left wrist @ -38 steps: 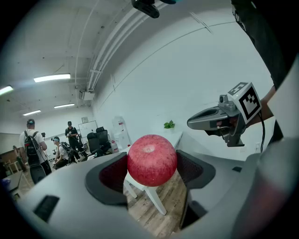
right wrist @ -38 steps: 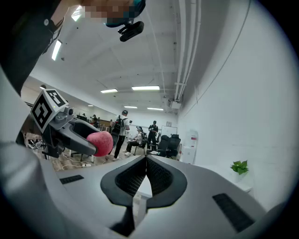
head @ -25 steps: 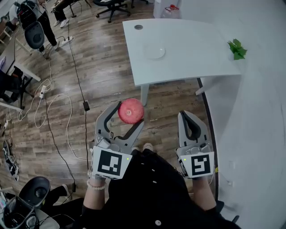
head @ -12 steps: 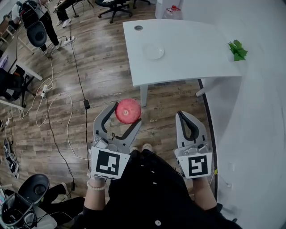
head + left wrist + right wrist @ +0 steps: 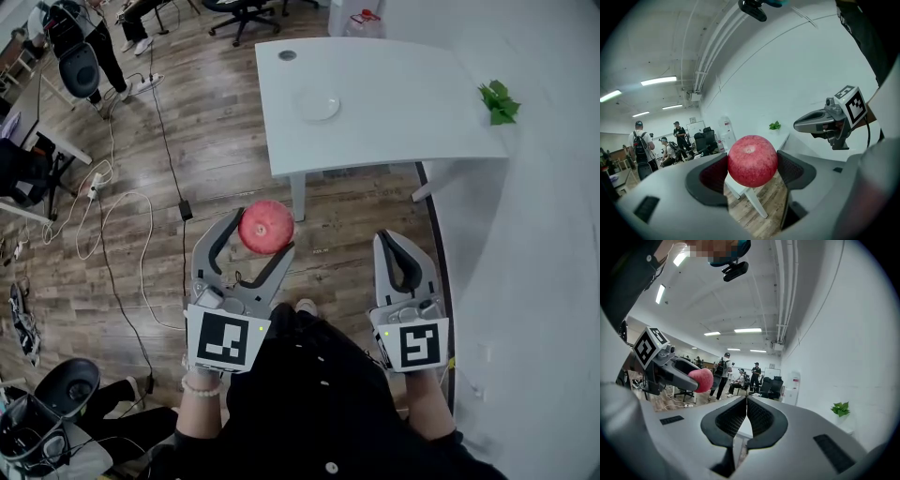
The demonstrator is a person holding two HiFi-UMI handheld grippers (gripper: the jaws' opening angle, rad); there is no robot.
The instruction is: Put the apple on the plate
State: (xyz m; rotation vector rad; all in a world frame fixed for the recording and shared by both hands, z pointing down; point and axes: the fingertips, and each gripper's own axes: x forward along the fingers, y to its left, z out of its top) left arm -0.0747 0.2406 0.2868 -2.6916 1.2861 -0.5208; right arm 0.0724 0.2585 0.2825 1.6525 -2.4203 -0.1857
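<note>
Red apple (image 5: 266, 226) at frame centre, clamped between jaws of left gripper (image 5: 264, 234), jaw pads pressing its two sides, pale dimple on top in left gripper view. Apple held in air over wooden floor (image 5: 216, 150), well apart from counter (image 5: 403, 112). Right gripper (image 5: 399, 246) at lower right, jaws closed together, nothing between them. White plate (image 5: 319, 105) on white counter, upper middle of frame. Green plant (image 5: 497, 101) at upper right, by counter's right side

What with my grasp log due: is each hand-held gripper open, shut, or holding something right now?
Left hand-held gripper: closed on the apple.
Right hand-held gripper: closed, holding nothing.
</note>
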